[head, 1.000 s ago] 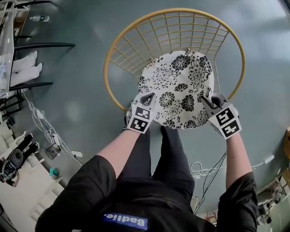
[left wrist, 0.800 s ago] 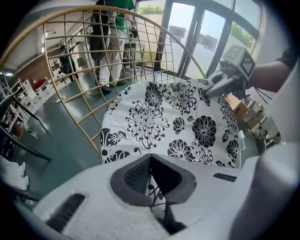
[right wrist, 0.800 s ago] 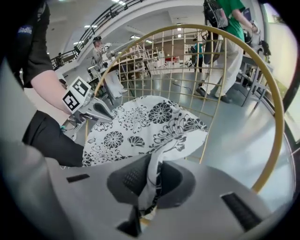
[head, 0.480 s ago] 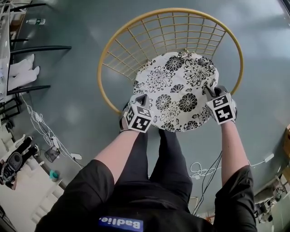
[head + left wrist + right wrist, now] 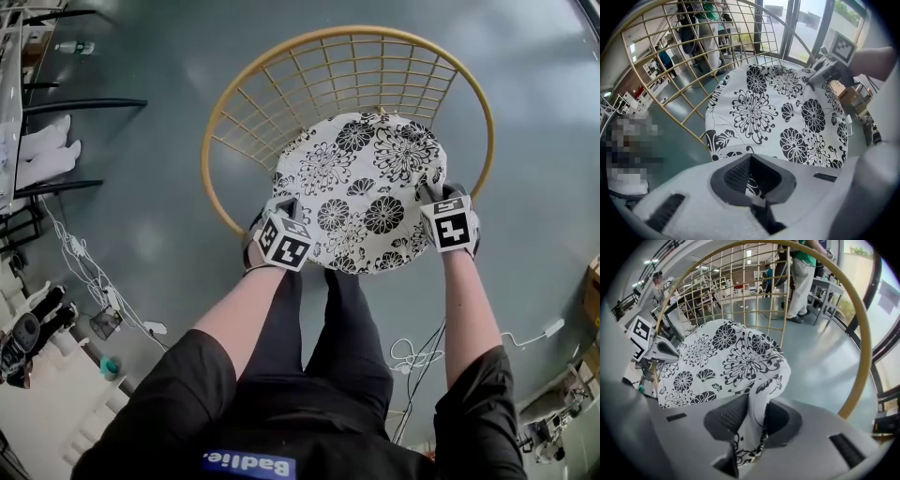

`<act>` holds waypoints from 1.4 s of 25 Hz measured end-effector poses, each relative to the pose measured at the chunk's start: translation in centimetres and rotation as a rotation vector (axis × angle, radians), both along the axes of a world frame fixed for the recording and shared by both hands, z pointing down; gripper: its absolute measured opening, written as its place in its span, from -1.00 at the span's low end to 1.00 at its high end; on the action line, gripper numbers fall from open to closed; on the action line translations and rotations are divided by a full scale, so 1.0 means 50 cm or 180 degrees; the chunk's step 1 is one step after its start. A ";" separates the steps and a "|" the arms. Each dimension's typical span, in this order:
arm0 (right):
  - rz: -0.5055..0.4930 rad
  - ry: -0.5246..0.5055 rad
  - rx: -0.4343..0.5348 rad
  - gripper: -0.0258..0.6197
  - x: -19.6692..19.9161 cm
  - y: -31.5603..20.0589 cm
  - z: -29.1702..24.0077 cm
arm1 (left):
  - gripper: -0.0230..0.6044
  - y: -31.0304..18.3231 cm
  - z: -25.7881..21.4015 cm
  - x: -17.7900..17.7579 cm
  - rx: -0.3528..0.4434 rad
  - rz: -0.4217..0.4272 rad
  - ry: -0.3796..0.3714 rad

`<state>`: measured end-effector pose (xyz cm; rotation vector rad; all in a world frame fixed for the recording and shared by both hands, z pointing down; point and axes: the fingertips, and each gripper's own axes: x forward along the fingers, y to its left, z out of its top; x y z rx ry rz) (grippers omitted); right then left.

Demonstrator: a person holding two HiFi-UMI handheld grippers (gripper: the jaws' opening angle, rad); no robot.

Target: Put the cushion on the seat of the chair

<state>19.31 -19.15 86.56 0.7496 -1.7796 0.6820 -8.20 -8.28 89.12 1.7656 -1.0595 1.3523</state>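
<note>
The round white cushion (image 5: pixel 361 192) with black flowers lies across the seat of the yellow wire chair (image 5: pixel 225 112). My left gripper (image 5: pixel 281 208) is at its near left edge, shut on the hem, which shows between the pads in the left gripper view (image 5: pixel 752 180). My right gripper (image 5: pixel 436 192) is at the near right edge. Its jaws have just been opening. A fold of the cushion (image 5: pixel 726 357) still stands between them (image 5: pixel 752 420), touching both pads. The chair's wire back (image 5: pixel 862 357) rises behind the cushion.
Black furniture legs (image 5: pixel 84 98) and a person's white shoes (image 5: pixel 47 141) are at the left. Cables (image 5: pixel 422 356) trail on the grey floor by my feet. People (image 5: pixel 801 268) stand by desks beyond the chair.
Both grippers have sunk and moved toward the chair with the cushion. The cushion has gone from tilted up at its near edge to lying flat on the seat.
</note>
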 end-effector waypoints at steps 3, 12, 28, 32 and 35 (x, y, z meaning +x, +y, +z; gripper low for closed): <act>0.0198 0.0059 -0.0030 -0.52 0.037 0.013 0.007 | -0.87 0.005 0.003 -0.002 -0.0039 -0.0017 -0.0018; 0.0096 0.0219 0.0345 -0.20 0.071 0.018 -0.076 | -0.87 -0.017 -0.053 -0.001 0.0115 0.0023 0.0039; -0.0127 -0.0432 0.0572 -0.21 -0.114 0.250 -0.502 | -0.87 0.016 -0.511 0.060 0.0801 0.0362 0.0776; 0.0055 -0.0766 0.0674 -0.22 -0.177 0.278 -0.631 | -0.87 0.018 -0.651 0.075 0.1028 0.0422 0.1041; 0.0137 -0.1071 0.0690 -0.36 -0.224 0.303 -0.704 | -0.87 0.036 -0.739 0.087 0.1136 0.0517 0.1209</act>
